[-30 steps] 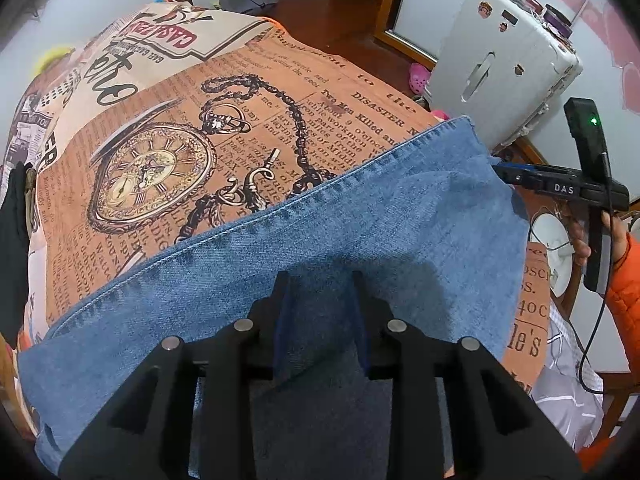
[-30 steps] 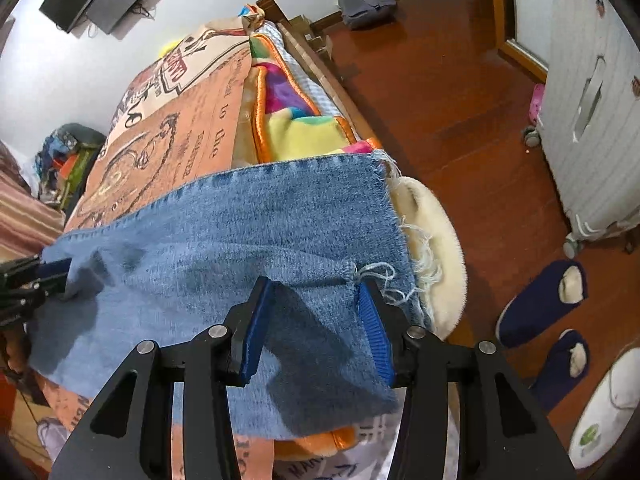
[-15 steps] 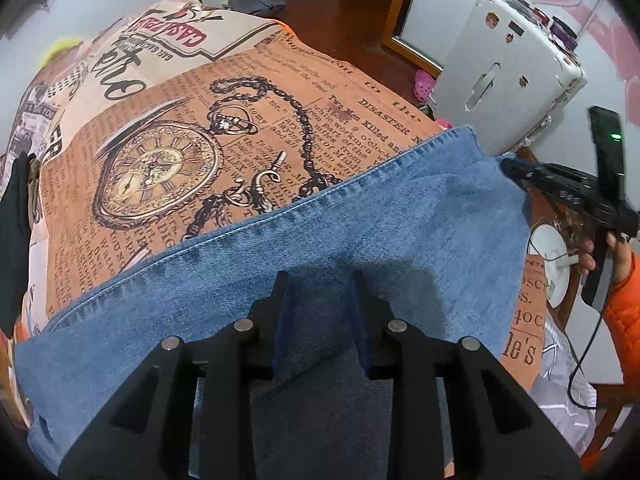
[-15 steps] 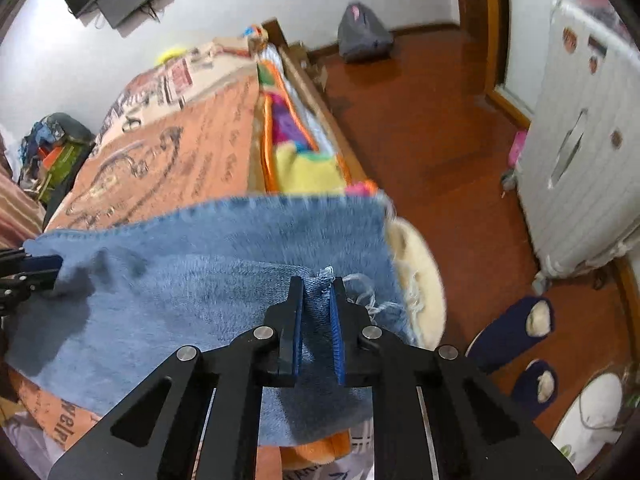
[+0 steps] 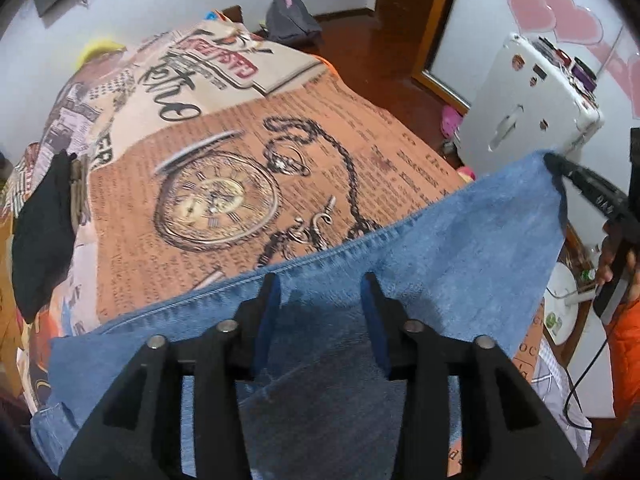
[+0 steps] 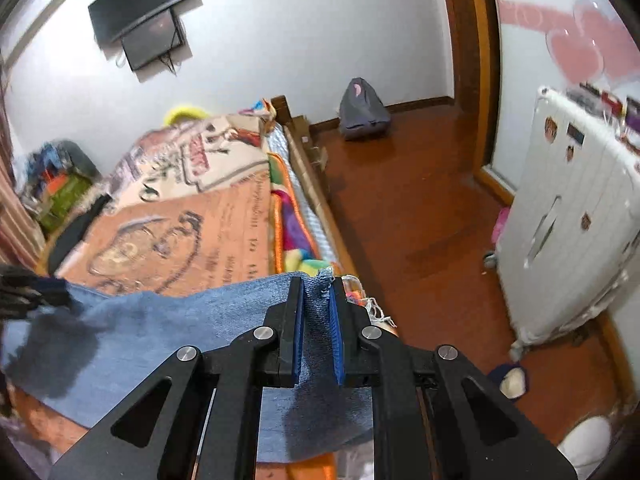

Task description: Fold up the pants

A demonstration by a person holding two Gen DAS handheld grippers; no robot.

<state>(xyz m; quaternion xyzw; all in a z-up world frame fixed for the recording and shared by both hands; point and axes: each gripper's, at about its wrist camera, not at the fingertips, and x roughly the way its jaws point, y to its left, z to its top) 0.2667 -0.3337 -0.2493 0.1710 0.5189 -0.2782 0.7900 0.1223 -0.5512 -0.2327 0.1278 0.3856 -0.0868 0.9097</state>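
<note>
Pants (image 5: 460, 248): blue denim, frayed hem, spread across your bed (image 5: 224, 152) over its orange pocket-watch cover. Your right tool (image 6: 316, 316) is clenched on the raised frayed corner; your left tool (image 5: 320, 296) is opening, denim between its unpressed pads

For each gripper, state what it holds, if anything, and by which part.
Right gripper: clamped on the jeans at the frayed hem corner. Left gripper: jaws opening over the denim, pads not pressing it.
</note>
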